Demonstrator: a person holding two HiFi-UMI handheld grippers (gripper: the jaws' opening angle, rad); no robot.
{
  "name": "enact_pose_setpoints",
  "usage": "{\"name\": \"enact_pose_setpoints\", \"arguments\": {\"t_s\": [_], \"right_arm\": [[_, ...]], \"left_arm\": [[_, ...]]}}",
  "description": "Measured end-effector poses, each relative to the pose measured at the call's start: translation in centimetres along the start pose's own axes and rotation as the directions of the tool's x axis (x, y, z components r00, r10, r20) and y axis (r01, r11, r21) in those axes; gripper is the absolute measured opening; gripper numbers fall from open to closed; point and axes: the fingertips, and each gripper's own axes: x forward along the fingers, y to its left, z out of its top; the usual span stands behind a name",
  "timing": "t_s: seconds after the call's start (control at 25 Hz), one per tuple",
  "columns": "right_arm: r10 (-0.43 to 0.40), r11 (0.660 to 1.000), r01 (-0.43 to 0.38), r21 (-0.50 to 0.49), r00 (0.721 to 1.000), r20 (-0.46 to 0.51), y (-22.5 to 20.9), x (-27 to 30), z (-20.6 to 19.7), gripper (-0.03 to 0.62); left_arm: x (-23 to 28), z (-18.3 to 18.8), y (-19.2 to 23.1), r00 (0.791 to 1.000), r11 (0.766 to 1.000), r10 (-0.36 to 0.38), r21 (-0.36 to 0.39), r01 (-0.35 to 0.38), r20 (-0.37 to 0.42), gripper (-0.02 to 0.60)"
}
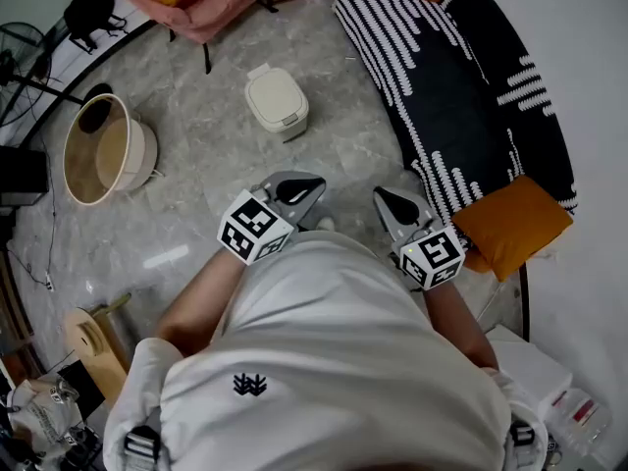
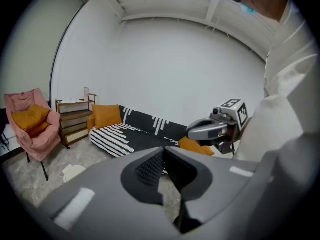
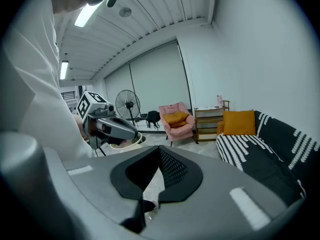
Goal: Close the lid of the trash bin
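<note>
Head view, 9 o'clock: tall round pale woven basket [image 1: 137,155] on the grey marbled floor, no part of the job. Near 12 o'clock: small cream rounded plastic trash bin [image 1: 277,101] stands alone on the floor, well apart from both tools. Its lid [image 1: 271,86] looks from above to lie flat on the body, so the closing seems either done or not needed. No tool touches it, and I judge this a rest stance, not a working one. Left gripper [image 1: 297,190], just off centre toward 11 o'clock and close in front of the person's white shirt, has its jaws pressed together with nothing between them. Right gripper [image 1: 395,204], beside it toward 3 o'clock, has its jaws likewise together and empty; its own view shows only floor past the tips. From 1 to 2 o'clock runs a black-and-white striped fabric sofa [image 1: 461,96], with an orange square cushion [image 1: 510,226] at 3 o'clock. If the lid is truly seated, only a check remains; if it sits ajar, the whole approach and push is left. Hard to make out: the steep top-down angle hides any gap at the lid's hinge or front edge. The left gripper view gives only a pale sliver of the bin at 8 o'clock, the rest cut off behind the gripper's grey body. The right gripper view does not show the bin.
</note>
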Motion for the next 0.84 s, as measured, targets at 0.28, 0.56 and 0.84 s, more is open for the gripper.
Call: {"name": "enact_pose_setpoints", "arguments": {"t_s": [0.28, 0.56, 0.84], "right_arm": [[-0.011, 1.000, 0.011, 0.009, 1.000, 0.001, -0.8, -0.2, -0.1, 0.002], [-0.012, 1.000, 0.013, 0.012, 1.000, -0.001, -0.7, -0.2, -0.1, 0.002], [-0.020, 1.000, 0.020, 0.022, 1.000, -0.011, -1.3, 0.4, -0.4, 0.001]], "left_arm": [[1.0, -0.3, 0.3, 1.000, 1.000, -0.013, -0.004, 0.013, -0.017, 0.057], [1.1, -0.3, 0.4, 0.999, 1.000, -0.020, 0.003, 0.020, -0.028, 0.057], [1.7, -0.9, 1.8, 0.998, 1.000, -0.018, 0.007, 0.018, -0.052, 0.057]]}}
